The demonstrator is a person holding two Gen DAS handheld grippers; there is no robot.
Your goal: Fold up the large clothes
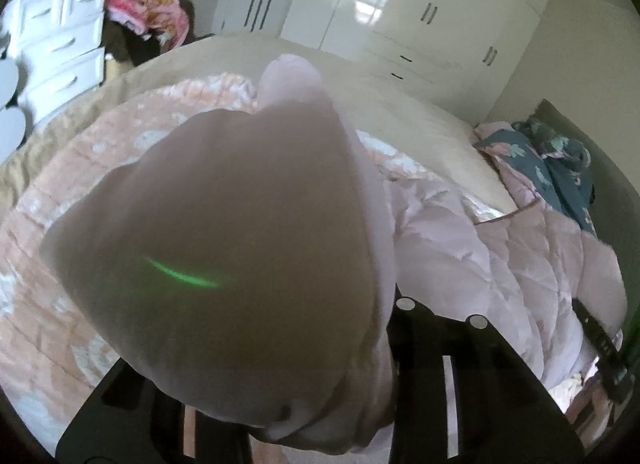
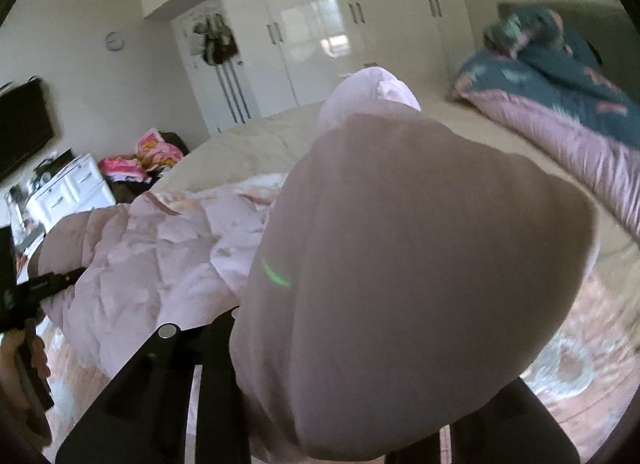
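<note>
left tongs (image 1: 280, 404) clamped narrow on a bunched fold of the pale pink puffer jacket (image 1: 480, 264), fabric balloons up right in front of the lens and hides the fingertips. right tongs (image 2: 332, 404) same deal, pinched narrow on another bunch of the jacket (image 2: 160, 256), big blurry lump of cloth fills that view. rest of the jacket hangs and trails between the two tongs, quilted body spread over the peach patterned blanket (image 1: 80, 184) on the bed (image 1: 420, 132). in the right wrist view the left tongs' body and a person's hand (image 2: 24, 356) show at the far left edge, beside the jacket hem. beyond the tongs: teal and pink duvet (image 2: 560, 96) heaped at the far right of the bed, white wardrobe (image 1: 400, 4) behind, white drawers (image 1: 60, 36) off to the left.
</note>
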